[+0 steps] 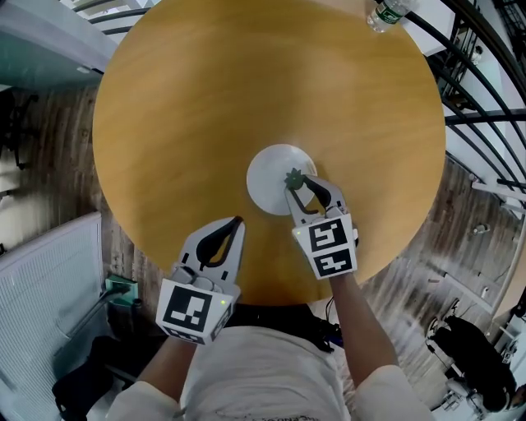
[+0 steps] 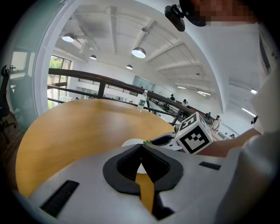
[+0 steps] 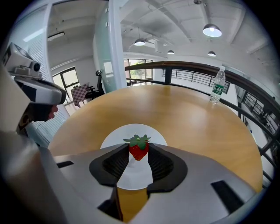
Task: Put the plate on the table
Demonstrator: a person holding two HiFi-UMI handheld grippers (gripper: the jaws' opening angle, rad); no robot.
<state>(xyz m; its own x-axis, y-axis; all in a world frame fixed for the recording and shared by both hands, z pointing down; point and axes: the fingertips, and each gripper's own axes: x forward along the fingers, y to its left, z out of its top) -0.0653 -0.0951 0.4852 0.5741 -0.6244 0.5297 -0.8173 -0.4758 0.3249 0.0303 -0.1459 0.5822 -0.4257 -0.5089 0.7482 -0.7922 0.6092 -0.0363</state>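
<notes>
1. Head view gives me the plate (image 1: 271,177): plain white, round and small, lying flat on the counter (image 1: 205,99) a little my side of its middle.
2. My right gripper (image 1: 297,184) reaches over the plate's near-right rim. Its jaws are clamped on a strawberry (image 1: 293,176), red with a green leafy cap. In the right gripper view the berry (image 3: 138,148) sits between the pads above the plate (image 3: 116,136); I cannot tell whether it touches the plate.
3. My left gripper (image 1: 237,221) is over bare wood just near-left of the plate, apart from it. Its jaws are tip to tip with nothing between them.
4. Round, pale yellow-brown wood grain makes up the counter. A clear water bottle (image 1: 385,14) with a green label stands upright at its far-right edge, well apart from the plate.
5. Around the counter I see grey plank floor (image 1: 49,173), a dark railing (image 1: 481,123) curving along the right side, and a white ribbed panel (image 1: 41,288) near left.
6. Bare wood rings the plate on all sides, widest toward the far edge.
</notes>
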